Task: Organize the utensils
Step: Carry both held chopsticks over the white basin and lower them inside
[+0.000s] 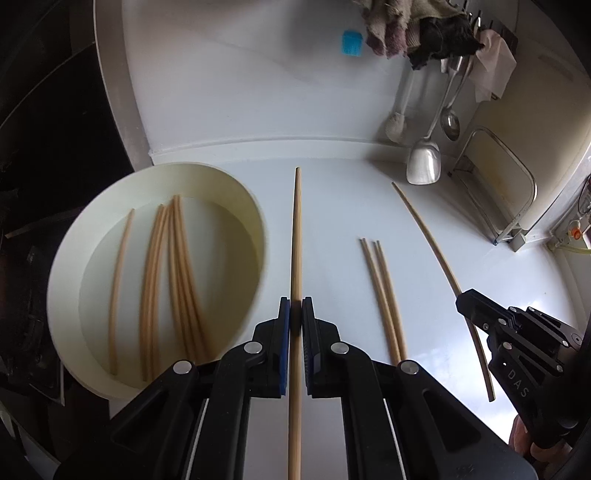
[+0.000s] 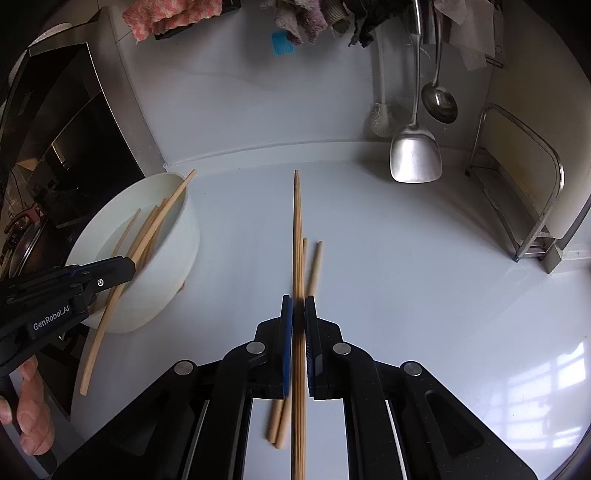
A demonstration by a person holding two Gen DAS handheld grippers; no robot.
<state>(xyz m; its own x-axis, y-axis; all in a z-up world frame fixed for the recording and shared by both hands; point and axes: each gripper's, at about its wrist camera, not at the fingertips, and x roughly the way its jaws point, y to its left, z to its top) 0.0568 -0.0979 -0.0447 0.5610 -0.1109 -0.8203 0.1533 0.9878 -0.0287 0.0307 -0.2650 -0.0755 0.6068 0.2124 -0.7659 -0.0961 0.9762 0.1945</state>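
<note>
My left gripper is shut on one wooden chopstick that runs straight ahead between its jaws, held above the white counter. To its left stands a white bowl with several chopsticks lying in it. My right gripper is shut on another chopstick, lifted over a pair of chopsticks that lies on the counter. In the right wrist view the left gripper holds its chopstick beside the bowl. The left wrist view shows the right gripper and its chopstick.
A steel spatula, a ladle and a white brush hang at the back wall under cloths. A metal rack stands at the right. A dark appliance flanks the bowl on the left.
</note>
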